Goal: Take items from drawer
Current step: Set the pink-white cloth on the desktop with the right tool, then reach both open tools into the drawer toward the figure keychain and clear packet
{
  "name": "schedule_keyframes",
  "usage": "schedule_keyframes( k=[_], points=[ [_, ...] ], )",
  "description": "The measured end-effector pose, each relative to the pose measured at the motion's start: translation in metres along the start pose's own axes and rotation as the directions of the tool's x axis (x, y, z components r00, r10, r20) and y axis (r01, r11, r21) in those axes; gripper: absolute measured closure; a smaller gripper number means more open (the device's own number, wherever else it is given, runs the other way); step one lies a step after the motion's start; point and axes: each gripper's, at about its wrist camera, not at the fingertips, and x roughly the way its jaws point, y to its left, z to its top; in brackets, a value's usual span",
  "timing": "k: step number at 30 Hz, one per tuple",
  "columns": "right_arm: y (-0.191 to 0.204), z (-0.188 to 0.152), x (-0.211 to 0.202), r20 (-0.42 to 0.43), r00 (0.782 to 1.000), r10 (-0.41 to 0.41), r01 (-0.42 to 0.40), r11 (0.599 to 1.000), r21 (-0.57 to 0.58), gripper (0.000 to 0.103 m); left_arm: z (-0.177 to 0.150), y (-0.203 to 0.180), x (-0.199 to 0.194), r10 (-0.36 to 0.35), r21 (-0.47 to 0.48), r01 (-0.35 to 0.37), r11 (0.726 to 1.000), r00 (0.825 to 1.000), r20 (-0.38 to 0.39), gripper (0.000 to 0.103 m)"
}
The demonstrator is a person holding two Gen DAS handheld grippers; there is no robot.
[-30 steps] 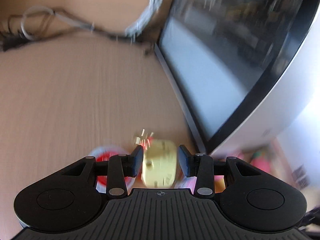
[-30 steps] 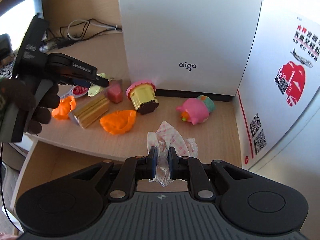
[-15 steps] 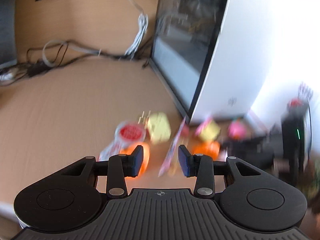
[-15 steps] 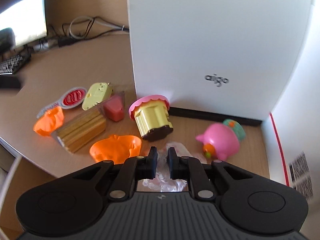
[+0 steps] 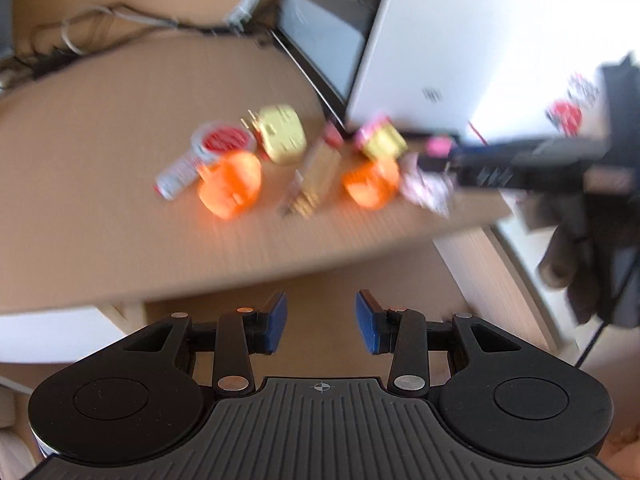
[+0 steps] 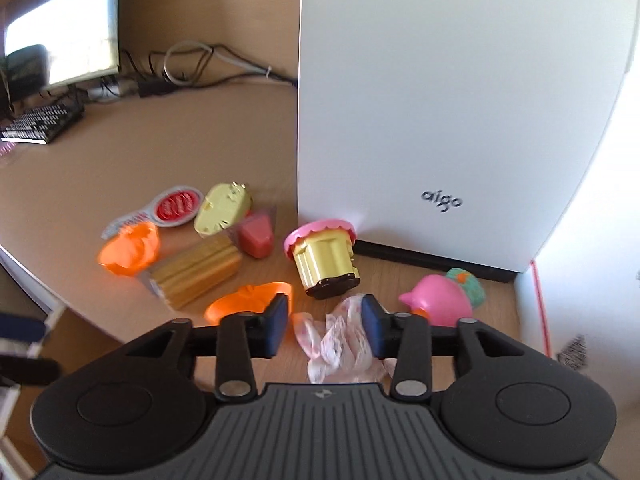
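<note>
Pink-dotted wrapper [image 6: 340, 336] between opening right tongs [image 6: 325, 330], left tongs [image 5: 321, 322] open, empty, keyboard [image 6: 42, 122] only right view

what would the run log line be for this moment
left gripper: open, empty | right gripper: jaws opening, pink-dotted wrapper between them on desk | toys beside white case

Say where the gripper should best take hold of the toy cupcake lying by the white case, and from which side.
Probably across the yellow ribbed body of the cupcake, from above. It lies tipped on its side, pink frosting toward the white case, so the narrower body is exposed.
</note>
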Motion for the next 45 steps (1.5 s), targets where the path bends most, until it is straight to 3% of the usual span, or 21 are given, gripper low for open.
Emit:
schedule_keyframes(
  k=[3,6,9,11,13,18,21,24,27,33,37,40,45],
  points=[
    [-0.003,-0.004,-0.026,0.017,1.0,0.019,-0.019,0.999,0.028,0.056,-0.012,-0.006,0.017,-0.057,0.025,0.059,0.998,0.996,-0.076,0.062],
    [-0.006,-0.014,-0.051,0.021,1.0,0.014,-0.015,0.998,0.062,0.053,-0.025,-0.022,0.036,-0.146,0.113,0.165,0.98,0.976,-0.159,0.062],
    [-0.013,-0.025,-0.066,-0.008,1.0,0.023,-0.022,0.994,0.109,0.052,-0.035,-0.046,0.061,-0.256,0.239,0.325,0.915,0.926,-0.276,0.062],
    [-0.018,-0.033,-0.072,-0.042,0.999,0.017,-0.011,0.991,0.136,0.052,-0.034,-0.062,0.077,-0.283,0.307,0.382,0.872,0.904,-0.321,0.063],
    [-0.024,-0.043,-0.078,-0.079,0.997,0.0,0.013,0.985,0.17,0.052,-0.029,-0.077,0.097,-0.295,0.36,0.432,0.827,0.878,-0.376,0.063],
    [-0.037,-0.064,-0.082,-0.158,0.987,0.037,0.01,0.958,0.285,0.052,-0.023,-0.109,0.15,-0.298,0.403,0.53,0.746,0.807,-0.509,0.063],
    [-0.037,-0.072,-0.088,-0.182,0.983,0.024,0.029,0.959,0.282,0.052,-0.031,-0.124,0.173,-0.243,0.452,0.548,0.704,0.784,-0.572,0.068],
    [-0.039,-0.075,-0.091,-0.186,0.982,0.013,0.041,0.958,0.283,0.052,-0.027,-0.128,0.187,-0.277,0.387,0.589,0.709,0.738,-0.615,0.066],
    [-0.039,-0.075,-0.091,-0.184,0.983,0.004,0.047,0.96,0.275,0.052,-0.028,-0.13,0.192,-0.288,0.354,0.597,0.72,0.721,-0.63,0.066],
    [-0.042,-0.076,-0.088,-0.189,0.982,-0.009,0.061,0.96,0.274,0.052,-0.034,-0.127,0.196,-0.297,0.286,0.566,0.773,0.721,-0.626,0.061],
    [-0.045,-0.076,-0.085,-0.192,0.981,-0.017,0.073,0.956,0.285,0.052,-0.038,-0.12,0.195,-0.304,0.253,0.562,0.787,0.71,-0.635,0.061],
    [-0.048,-0.076,-0.084,-0.191,0.981,-0.021,0.077,0.954,0.291,0.052,-0.043,-0.113,0.191,-0.298,0.258,0.559,0.788,0.712,-0.636,0.061],
    [-0.05,-0.076,-0.078,-0.194,0.981,-0.021,0.079,0.951,0.3,0.052,-0.053,-0.094,0.183,-0.31,0.214,0.535,0.817,0.721,-0.62,0.06]
  ],
)
